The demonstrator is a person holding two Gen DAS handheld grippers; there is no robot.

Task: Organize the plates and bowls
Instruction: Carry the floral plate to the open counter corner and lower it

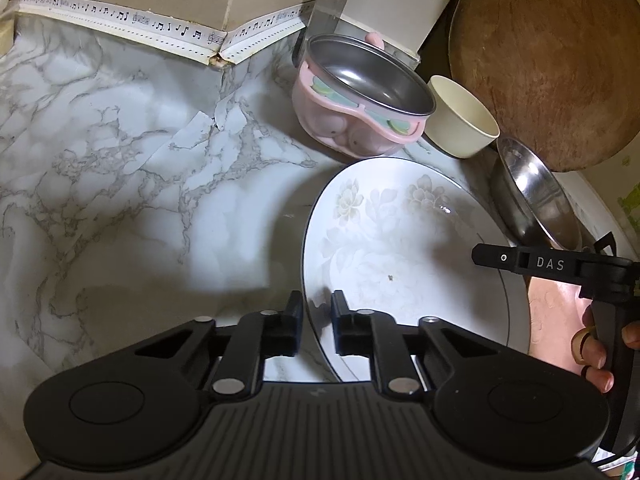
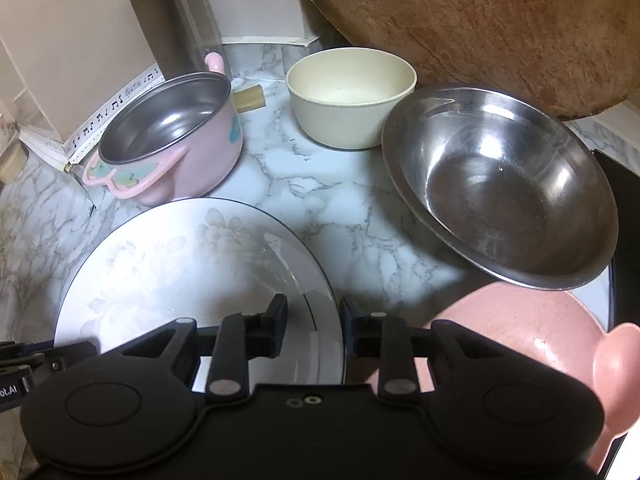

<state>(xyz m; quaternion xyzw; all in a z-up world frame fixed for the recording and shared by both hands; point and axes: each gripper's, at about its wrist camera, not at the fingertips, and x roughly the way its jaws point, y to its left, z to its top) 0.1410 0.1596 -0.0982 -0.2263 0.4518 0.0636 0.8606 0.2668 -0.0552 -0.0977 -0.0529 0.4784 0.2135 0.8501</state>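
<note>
A white floral plate (image 1: pixel 404 256) lies on the marble counter; it also shows in the right wrist view (image 2: pixel 192 268). My left gripper (image 1: pixel 317 322) straddles its left rim, fingers slightly apart, not clamped. My right gripper (image 2: pixel 313 326) is open with the plate's right rim between its fingers. Behind stand a pink steel-lined pot (image 1: pixel 360 96) (image 2: pixel 172 136), a cream bowl (image 1: pixel 460 118) (image 2: pixel 350 96) and a steel bowl (image 1: pixel 536 200) (image 2: pixel 504 188). A pink bowl (image 2: pixel 532 340) with a pink spoon (image 2: pixel 618 368) sits at the right.
A large round wooden board (image 1: pixel 552 64) (image 2: pixel 500 24) leans on the wall behind the bowls. The marble counter (image 1: pixel 140 200) stretches left to the wall corner with music-note tape (image 1: pixel 160 28). A small wooden block (image 2: pixel 249 99) lies behind the pot.
</note>
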